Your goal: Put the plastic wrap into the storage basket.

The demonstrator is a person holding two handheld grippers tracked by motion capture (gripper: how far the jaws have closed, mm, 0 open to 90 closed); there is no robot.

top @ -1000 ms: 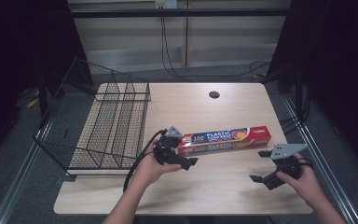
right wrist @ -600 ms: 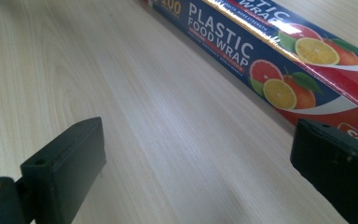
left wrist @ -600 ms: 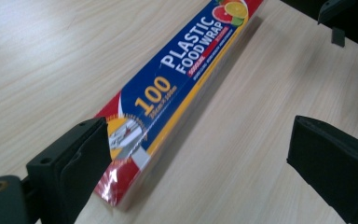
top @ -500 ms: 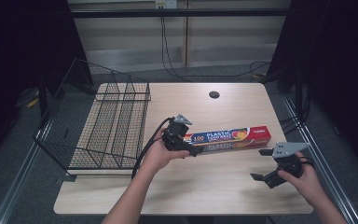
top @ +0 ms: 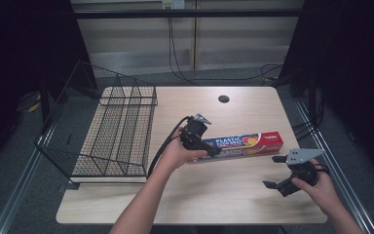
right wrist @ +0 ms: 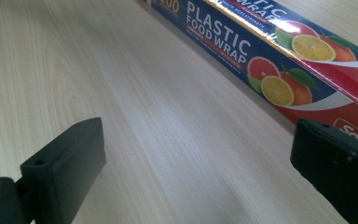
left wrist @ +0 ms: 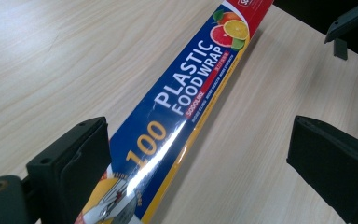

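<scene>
My left tongs point(top: 213, 152) gape over the wrap box point(left wrist: 182, 107); my right tongs point(top: 275, 171) hang apart. Gripping this far off-centre, the box could tip.

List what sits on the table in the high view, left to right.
wire basket → left gripper, open at the near end of the box → plastic wrap box → right gripper, open, held off to the side of the box.

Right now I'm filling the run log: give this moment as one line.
left gripper: open, astride box end | right gripper: open, off box | blue-and-red plastic food wrap box: flat on wooden table
</scene>
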